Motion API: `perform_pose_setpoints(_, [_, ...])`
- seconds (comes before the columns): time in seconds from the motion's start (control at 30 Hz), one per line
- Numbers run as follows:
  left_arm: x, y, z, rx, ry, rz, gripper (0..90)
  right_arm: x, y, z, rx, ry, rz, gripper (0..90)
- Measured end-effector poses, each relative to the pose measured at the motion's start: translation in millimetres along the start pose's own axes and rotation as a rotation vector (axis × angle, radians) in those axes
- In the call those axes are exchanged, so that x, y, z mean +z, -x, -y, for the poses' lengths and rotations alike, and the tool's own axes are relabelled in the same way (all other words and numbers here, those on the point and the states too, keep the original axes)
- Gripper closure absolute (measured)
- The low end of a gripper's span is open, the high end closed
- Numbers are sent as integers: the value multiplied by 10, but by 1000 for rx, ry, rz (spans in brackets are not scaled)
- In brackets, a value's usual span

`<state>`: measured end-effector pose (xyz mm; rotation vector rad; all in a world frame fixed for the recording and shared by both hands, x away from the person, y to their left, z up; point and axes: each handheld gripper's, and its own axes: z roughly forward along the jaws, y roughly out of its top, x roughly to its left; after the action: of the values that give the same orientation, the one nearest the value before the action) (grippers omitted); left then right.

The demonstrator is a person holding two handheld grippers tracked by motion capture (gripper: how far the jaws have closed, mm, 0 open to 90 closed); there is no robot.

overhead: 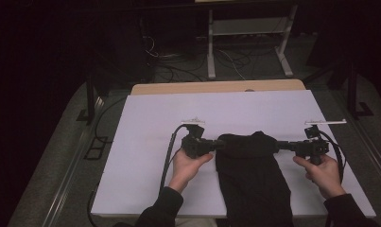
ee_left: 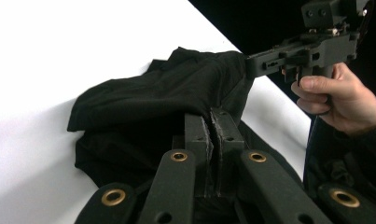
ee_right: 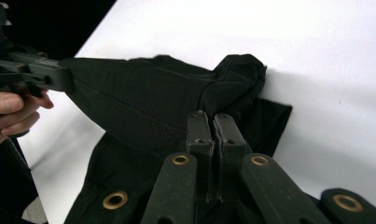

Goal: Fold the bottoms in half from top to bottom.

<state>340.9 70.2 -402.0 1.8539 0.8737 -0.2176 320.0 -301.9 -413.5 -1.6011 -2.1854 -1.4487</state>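
A black cloth garment [overhead: 252,170] lies on the white table sheet [overhead: 145,142], running from the middle toward the front edge. My left gripper [overhead: 221,144] is shut on its left upper edge and my right gripper [overhead: 276,146] is shut on its right upper edge, so the top of the cloth is stretched and lifted between them. In the left gripper view the jaws pinch the black cloth [ee_left: 143,102], with the other gripper [ee_left: 251,63] gripping the far side. The right gripper view shows the same hold on the cloth [ee_right: 148,102] from the opposite side.
The white sheet covers a wooden table [overhead: 216,87] with bare sheet left, right and behind the cloth. Two small white strips [overhead: 193,121] [overhead: 326,122] lie on the sheet behind the grippers. A desk frame [overhead: 247,33] and cables [overhead: 178,71] stand on the dark floor beyond.
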Motion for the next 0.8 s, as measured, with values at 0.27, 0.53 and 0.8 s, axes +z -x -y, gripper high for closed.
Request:
perform_pose_setpoints(0.27, [16,0,150,-12,-6,8,854,-34,-7,93,0,-43,-9,852])
perform_pose_setpoints(0.53, [19,-4,281,-16,-20,17,854,-53,-61,161,-17,-69,-5,851])
perform_pose_setpoints(0.8, [62,-39,400,-34,-54,19,854,-18,-82,215,-32,-109,5,851])
